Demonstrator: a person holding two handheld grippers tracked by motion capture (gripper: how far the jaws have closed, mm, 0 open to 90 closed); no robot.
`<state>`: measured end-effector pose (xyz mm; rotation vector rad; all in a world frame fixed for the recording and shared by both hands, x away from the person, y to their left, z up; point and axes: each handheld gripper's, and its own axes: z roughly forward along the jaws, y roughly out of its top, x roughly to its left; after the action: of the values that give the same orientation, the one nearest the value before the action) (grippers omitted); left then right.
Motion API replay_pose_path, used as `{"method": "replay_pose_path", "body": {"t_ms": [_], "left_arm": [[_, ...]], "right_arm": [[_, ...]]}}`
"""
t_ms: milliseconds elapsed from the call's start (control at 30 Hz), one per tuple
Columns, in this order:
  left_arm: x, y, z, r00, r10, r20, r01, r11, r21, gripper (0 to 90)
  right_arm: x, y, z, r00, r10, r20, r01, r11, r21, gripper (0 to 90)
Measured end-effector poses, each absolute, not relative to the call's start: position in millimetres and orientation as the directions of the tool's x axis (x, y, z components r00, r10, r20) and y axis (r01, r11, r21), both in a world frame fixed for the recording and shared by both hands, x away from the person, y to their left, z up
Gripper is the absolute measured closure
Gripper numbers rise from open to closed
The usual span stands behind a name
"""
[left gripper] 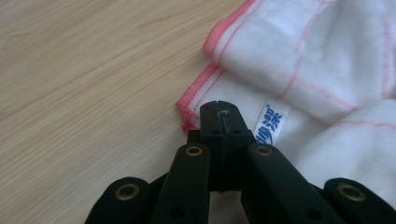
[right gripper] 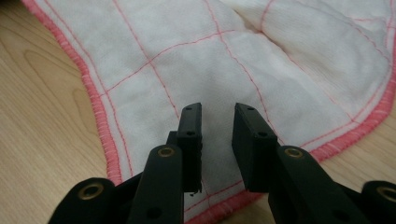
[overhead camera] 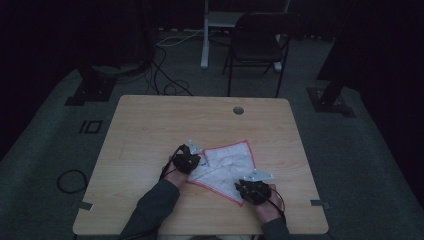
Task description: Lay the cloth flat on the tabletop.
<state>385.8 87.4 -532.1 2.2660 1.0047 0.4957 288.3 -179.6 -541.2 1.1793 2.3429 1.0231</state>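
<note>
I work at a pale wooden bench (overhead camera: 150, 130) with a claw in each hand. A white cotton cloth with thin pink grid lines and a pink stitched hem (overhead camera: 226, 167) lies crumpled on the near half of the bench, between my two hands, one layer folded loosely over another.

My left claw (left gripper: 220, 112) is pressed together, the two black tips meeting with no gap. It sits at the cloth's left edge, right at a hemmed corner, and the tips lie against the fabric there. I cannot tell whether a bit of hem is pinched between them or merely lies beneath. Just beside the tips, a small white label with blue print (left gripper: 269, 125) is sewn into the cloth. In the high view this claw (overhead camera: 192, 156) rests at the cloth's left corner.

My right claw (right gripper: 218, 123) stands apart, a clear gap between its two black tips, with the flat cloth showing through the gap. It hovers over the cloth's near corner, where the pink hem curves round on both sides of it. In the high view it (overhead camera: 250, 185) sits at the near right corner of the cloth.
</note>
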Motion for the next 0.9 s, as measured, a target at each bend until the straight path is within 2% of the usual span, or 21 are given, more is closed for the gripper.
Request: {"method": "replay_pose_path", "body": {"t_ms": [900], "left_arm": [[416, 150, -531, 0.478, 0.871, 0.117, 0.625, -0.430, 0.652, 90.0]], "right_arm": [[289, -203, -540, -0.585, 0.810, 0.048, 0.586, 0.381, 0.715, 73.4]]}}
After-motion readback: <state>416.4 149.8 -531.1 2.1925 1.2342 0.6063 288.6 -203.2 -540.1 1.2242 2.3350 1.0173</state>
